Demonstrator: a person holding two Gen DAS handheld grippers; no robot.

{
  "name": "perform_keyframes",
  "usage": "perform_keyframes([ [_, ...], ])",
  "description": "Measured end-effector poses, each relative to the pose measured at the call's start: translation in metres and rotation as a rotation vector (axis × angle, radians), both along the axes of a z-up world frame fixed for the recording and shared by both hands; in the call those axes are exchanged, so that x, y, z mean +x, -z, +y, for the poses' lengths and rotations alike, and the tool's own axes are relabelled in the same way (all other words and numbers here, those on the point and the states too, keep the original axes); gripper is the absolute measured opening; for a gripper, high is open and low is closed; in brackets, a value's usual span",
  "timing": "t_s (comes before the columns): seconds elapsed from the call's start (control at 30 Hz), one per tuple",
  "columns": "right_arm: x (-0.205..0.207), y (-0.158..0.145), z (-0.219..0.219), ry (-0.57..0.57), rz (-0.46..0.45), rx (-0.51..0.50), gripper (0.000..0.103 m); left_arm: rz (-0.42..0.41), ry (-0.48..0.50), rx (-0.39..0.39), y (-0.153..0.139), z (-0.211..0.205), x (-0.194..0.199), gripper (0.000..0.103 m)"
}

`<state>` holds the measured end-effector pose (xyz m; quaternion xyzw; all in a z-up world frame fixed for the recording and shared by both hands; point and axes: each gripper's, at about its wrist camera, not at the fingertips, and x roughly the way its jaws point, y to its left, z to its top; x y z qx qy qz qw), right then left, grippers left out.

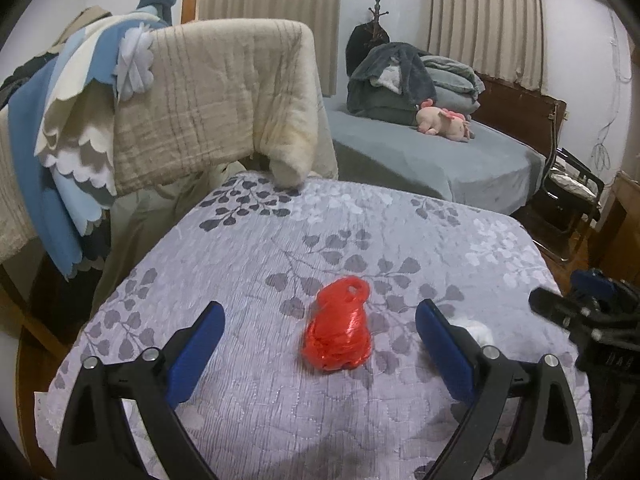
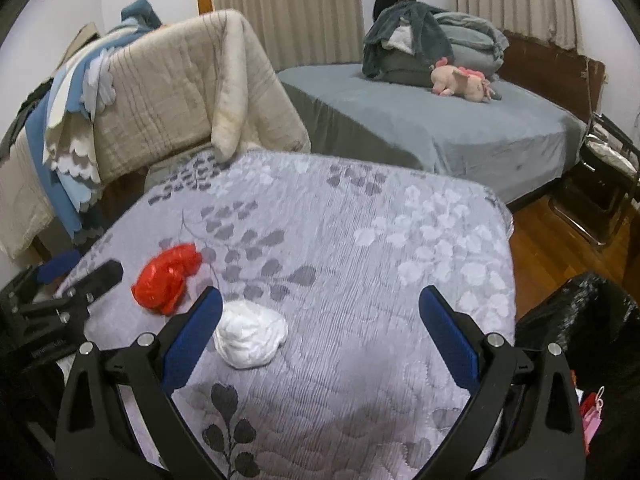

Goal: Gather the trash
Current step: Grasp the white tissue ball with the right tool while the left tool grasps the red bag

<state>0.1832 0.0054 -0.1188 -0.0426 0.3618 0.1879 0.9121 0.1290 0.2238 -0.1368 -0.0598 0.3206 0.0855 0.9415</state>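
Beyond the leaf-print table cover (image 1: pixel 360 224): draped quilt (image 1: pixel 208 100), grey bed (image 1: pixel 420 160). Beside it, black bag (image 2: pixel 592 320). Left gripper (image 1: pixel 320 316) spread wide around red plastic bag (image 1: pixel 340 324). Right gripper (image 2: pixel 320 304) agape, white wad (image 2: pixel 250 336) touching left finger, half hidden in left view.

No readable text, labels or nos. anywhere. Only candidate: faint pale marks on the black body of the right gripper (image 1: pixel 560 312), seen from the left wrist cam at far right, and similar on the left gripper (image 2: pixel 76 280); probably print, too blurred to read.
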Motion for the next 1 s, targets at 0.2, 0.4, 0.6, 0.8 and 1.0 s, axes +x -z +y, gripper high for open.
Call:
perform_keyframes([
  [0.2, 0.000, 0.019, 0.008, -0.024, 0.024, -0.007, 0.096, 0.013, -0.004, -0.001, 0.008, 0.009, 0.002, 0.094],
  [0.4, 0.000, 0.028, 0.023, -0.055, 0.032, -0.013, 0.096, 0.018, -0.015, 0.002, 0.013, 0.020, 0.001, 0.094],
  [0.6, 0.003, 0.038, 0.036, -0.072, 0.054, -0.017, 0.093, 0.020, -0.016, -0.003, 0.016, 0.029, -0.001, 0.094],
  [0.8, 0.006, 0.050, 0.048, -0.102, 0.091, -0.030, 0.075, 0.023, -0.011, -0.017, 0.017, 0.032, -0.002, 0.094],
  [1.0, 0.005, 0.053, 0.050, -0.140, 0.113, -0.021, 0.046, 0.024, 0.013, -0.033, 0.020, 0.025, 0.002, 0.094],
])
